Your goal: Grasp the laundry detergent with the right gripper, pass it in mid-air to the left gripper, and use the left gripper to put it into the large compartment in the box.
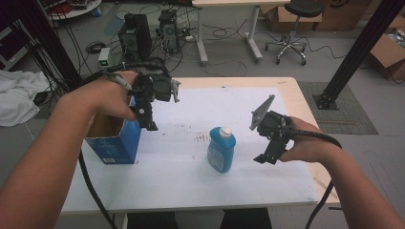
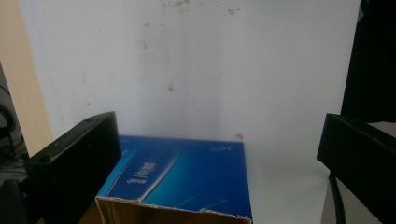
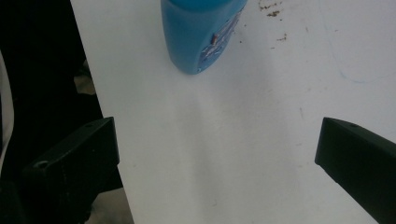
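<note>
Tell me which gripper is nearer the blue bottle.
Right. The right gripper hovers open just beside the blue bottle; the left gripper is farther, open over the blue box.

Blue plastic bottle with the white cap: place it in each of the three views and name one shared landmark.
High view: blue plastic bottle with the white cap stands upright at table centre, ahead of the right hand-held gripper.
Left gripper view: not in it.
Right gripper view: its lower body is at top centre, cap cut off.
Shared landmark: the white table sheet.
</note>
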Tool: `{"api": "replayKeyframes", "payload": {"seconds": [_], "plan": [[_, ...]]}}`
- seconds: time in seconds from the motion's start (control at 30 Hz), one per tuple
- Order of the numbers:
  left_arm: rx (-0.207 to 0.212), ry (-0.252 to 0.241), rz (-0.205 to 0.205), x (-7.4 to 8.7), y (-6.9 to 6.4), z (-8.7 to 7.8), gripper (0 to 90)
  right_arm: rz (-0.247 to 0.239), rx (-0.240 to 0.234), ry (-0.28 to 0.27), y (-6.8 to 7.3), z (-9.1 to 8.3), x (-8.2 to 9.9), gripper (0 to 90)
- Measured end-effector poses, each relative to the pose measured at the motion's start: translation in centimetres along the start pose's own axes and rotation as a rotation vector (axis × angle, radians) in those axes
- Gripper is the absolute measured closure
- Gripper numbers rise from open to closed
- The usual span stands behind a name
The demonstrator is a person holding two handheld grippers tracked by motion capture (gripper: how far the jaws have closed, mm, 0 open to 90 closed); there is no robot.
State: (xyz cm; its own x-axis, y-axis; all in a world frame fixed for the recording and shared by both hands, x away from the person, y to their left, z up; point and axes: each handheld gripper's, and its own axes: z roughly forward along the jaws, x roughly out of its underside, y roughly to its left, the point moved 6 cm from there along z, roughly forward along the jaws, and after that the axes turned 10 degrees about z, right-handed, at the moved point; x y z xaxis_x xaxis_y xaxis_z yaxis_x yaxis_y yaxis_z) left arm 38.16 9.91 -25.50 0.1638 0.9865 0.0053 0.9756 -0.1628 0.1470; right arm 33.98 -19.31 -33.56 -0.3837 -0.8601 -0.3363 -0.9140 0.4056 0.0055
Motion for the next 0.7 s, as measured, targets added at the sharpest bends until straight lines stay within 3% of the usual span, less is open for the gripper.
{"api": "replayKeyframes", "payload": {"seconds": [0.27, 0.3, 0.4, 0.43, 0.47, 0.5, 0.57, 0.7], "plan": [[-0.007, -0.007, 0.009, -0.3, -0.5, -0.1, 0.1, 0.082, -0.006, -0.115, 1.6, 2.1, 1.1, 0.0], [-0.009, -0.008, 0.013, -0.4, -0.6, -0.2, 0.0, 0.106, -0.008, -0.159, 1.9, 2.7, 1.2, 0.0], [-0.01, -0.011, 0.012, -0.5, -0.8, -0.3, 0.1, 0.133, 0.002, -0.202, 2.3, 3.3, 1.3, 0.0], [-0.015, -0.011, 0.02, -0.6, -0.9, -0.3, 0.1, 0.158, 0.019, -0.246, 2.4, 3.8, 1.4, 0.0], [-0.015, -0.011, 0.02, -0.6, -0.9, -0.3, 0.1, 0.158, 0.019, -0.246, 2.4, 3.8, 1.4, 0.0], [-0.015, -0.008, 0.022, -0.6, -1.0, -0.4, 0.1, 0.197, 0.028, -0.294, 2.6, 4.3, 1.4, 0.0], [-0.013, -0.009, 0.019, -0.7, -1.0, -0.4, 0.1, 0.222, 0.024, -0.346, 2.9, 4.8, 1.5, 0.0], [-0.012, -0.007, 0.011, -0.7, -0.9, -0.3, 0.1, 0.247, 0.028, -0.381, 3.3, 6.1, 1.6, 0.0]]}}
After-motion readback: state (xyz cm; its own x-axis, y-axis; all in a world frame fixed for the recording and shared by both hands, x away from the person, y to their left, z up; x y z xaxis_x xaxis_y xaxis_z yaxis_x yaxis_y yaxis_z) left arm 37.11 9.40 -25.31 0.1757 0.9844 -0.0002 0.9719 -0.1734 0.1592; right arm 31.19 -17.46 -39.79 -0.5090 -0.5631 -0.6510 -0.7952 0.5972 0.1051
